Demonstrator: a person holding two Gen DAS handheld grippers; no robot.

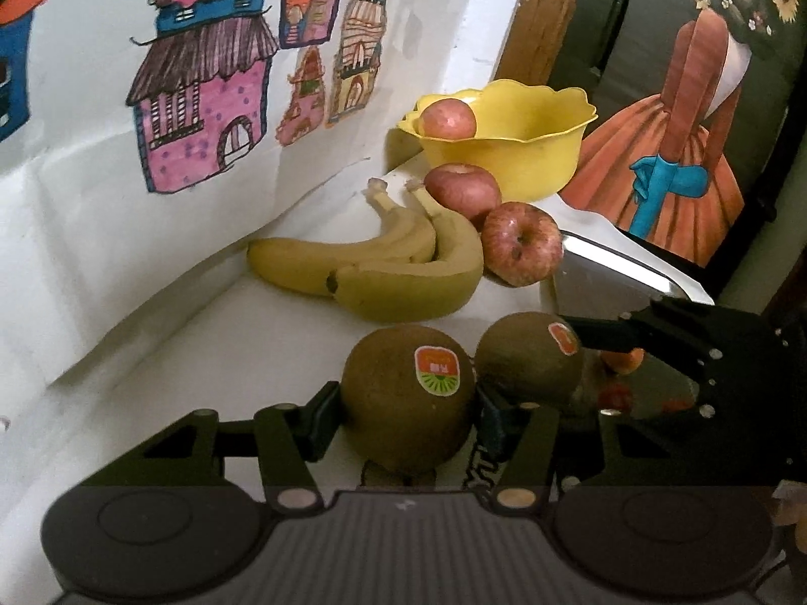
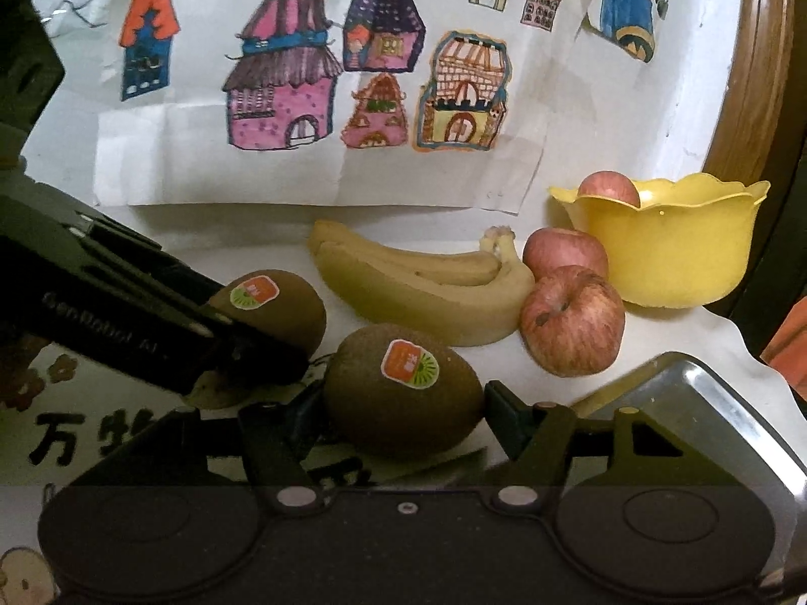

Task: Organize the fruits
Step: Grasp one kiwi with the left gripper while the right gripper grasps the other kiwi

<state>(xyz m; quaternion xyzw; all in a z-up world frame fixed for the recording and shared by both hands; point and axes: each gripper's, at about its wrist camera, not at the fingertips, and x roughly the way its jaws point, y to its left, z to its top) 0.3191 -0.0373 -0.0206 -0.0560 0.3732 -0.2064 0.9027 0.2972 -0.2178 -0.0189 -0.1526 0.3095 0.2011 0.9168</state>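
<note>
- While both claws sit low over the white table (image 2: 681, 333), the left gripper (image 1: 406, 416) has its pads against both sides of a kiwi (image 1: 407, 398); jaws moderately apart, clamped on that fruit.
- Right gripper (image 2: 401, 411) likewise clamps the second kiwi (image 2: 401, 390), pads touching both ends.
- Each kiwi carries an orange-and-green sticker (image 2: 409, 363); its print is unreadable.
- "GenRobot AI" is printed along the left claw's finger, seen from the right wrist view.
- Bananas (image 2: 423, 287) lie at 12 o'clock from the right kiwi; two apples (image 2: 572, 320) at 1 o'clock, touching.
- Yellow bowl (image 2: 671, 247) at 2 o'clock holds one apple (image 2: 608, 189).
- Steel tray (image 2: 706, 403) lies at 3 o'clock.
</note>
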